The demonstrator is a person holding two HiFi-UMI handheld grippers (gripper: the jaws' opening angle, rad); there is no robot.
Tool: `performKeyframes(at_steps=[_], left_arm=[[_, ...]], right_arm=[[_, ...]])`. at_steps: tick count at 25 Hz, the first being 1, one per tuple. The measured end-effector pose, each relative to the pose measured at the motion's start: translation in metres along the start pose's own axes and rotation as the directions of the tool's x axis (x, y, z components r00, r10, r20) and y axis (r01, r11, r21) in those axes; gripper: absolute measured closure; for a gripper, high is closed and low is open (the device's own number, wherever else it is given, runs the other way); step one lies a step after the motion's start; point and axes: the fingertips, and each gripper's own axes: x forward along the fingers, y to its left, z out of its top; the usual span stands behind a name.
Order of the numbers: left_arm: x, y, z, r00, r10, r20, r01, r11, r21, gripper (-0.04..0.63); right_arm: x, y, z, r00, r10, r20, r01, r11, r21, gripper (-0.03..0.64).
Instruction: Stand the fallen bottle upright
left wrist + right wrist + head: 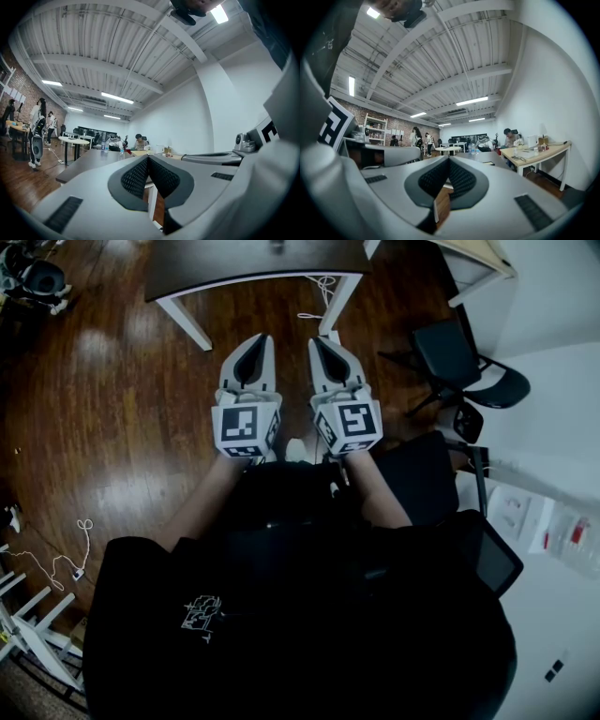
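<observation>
Left gripper [256, 337]: clenched, its pads meeting at the tips with nothing between them; it was held level and pointed toward the table [253, 263].
Right gripper [320, 339]: also clenched and empty; it was level, just beside the left gripper, parallel to it and not touching.
Cubes: one marker cube [246, 427] sat at the rear of the left gripper and another [349, 426] at the rear of the right, both close to the person's wrists.
Table: it had a dark top on white legs and stood ahead of both grippers, with its near edge past the jaw tips.
Bottles [103, 146]: a few small ones showed on the far part of the table, well apart from both grippers. They were too small to tell whether any lay on its side.
Floor [112, 409]: dark wood lay under the grippers, and a white cable [323, 296] lay by a table leg.
Chair [450, 352]: black, it stood to the right of the table.
Shirt [300, 615]: black, it filled the lower part of the head view.
</observation>
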Motion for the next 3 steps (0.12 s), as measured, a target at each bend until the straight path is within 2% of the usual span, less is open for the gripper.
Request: performKeyframes(at_steps=[3], left_arm=[[0.0002,-0.0004,-0.0012,1.0,-0.004,-0.008,0.004,1.0,-0.001,0.595]], right_arm=[[0.0012,0.0005,0.0001,1.0,0.0,-0.003,-0.001,1.0,-0.006,0.598]])
